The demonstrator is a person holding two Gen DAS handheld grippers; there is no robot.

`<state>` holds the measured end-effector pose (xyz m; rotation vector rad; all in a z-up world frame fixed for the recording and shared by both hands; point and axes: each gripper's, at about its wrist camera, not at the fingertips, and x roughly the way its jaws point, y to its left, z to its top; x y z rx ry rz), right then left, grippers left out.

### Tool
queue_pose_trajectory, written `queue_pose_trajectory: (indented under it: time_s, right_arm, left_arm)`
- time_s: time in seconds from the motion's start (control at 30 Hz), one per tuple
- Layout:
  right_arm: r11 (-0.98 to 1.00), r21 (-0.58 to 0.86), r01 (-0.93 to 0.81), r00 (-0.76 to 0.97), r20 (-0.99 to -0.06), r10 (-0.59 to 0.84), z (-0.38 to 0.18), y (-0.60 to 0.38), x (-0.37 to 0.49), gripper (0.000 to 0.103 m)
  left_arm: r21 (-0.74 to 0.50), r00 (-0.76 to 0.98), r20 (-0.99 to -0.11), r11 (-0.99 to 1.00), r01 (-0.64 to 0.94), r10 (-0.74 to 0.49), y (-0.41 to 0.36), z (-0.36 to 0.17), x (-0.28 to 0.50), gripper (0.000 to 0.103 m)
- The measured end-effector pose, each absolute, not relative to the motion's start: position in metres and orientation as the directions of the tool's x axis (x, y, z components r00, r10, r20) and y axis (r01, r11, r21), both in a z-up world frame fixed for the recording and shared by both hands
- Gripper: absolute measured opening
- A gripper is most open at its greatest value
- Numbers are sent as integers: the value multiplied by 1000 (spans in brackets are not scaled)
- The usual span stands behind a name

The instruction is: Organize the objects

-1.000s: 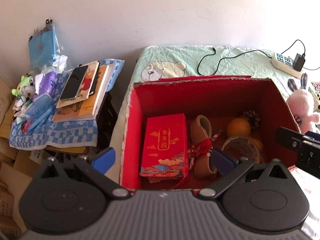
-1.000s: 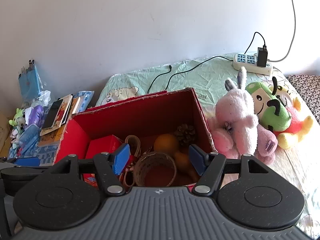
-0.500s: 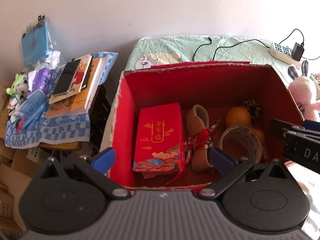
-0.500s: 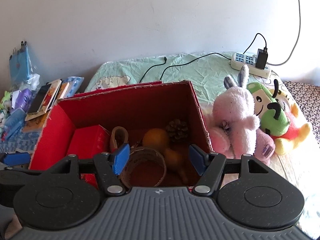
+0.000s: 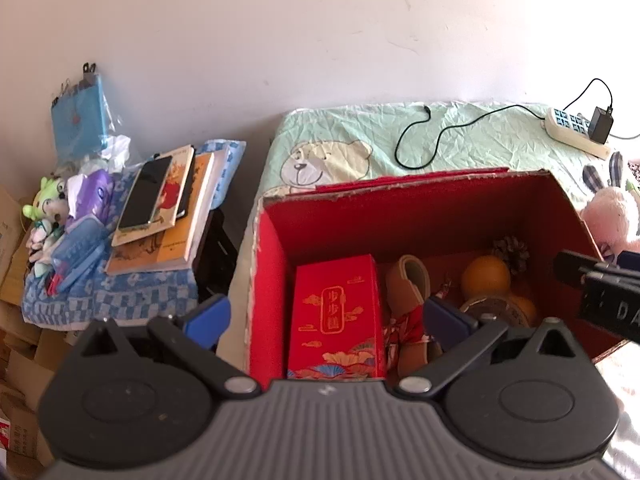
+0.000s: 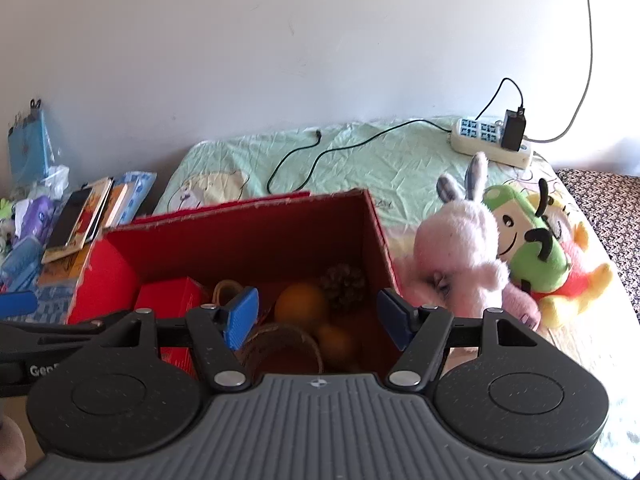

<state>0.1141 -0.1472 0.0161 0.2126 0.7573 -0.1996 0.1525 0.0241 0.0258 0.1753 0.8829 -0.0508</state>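
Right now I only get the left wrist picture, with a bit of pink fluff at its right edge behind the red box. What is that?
Observer: A pink plush rabbit, lying on the bedsheet just outside the red box.
Operator: Is it on its own?
Observer: No. A green plush toy leans against its far side, with a yellow and red one beyond that.
Operator: And that black bar poking in from my right?
Observer: It is the right gripper, its blue pads apart with nothing between them, pointing into the box towards an orange.
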Motion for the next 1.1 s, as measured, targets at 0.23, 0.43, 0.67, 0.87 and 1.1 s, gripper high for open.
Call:
queue_pose_trajectory:
  time_s: [0.23,0.43,0.67,0.87,1.1]
  right_arm:
    - [959,133,251,691,-718,-81,8,-146,119,69]
    - [959,141,247,677,-733,-66,1,-147,123,69]
    - [963,149,226,674,-737,-44,-5,-146,127,69]
    - [964,188,189,676,-737,11,-8,-143,127,69]
    - [962,190,194,682,-731,7,-9,-145,125,69]
  left_arm:
    - [108,610,-792,987,117,15,25,14,152,102]
    - [78,600,-800,992,102,1,25,4,153,102]
    - [68,586,-811,992,104,-6,22,-8,155,102]
    - [60,565,-825,992,115,-15,18,-19,153,102]
    - [54,549,-836,993,102,-11,20,-24,153,102]
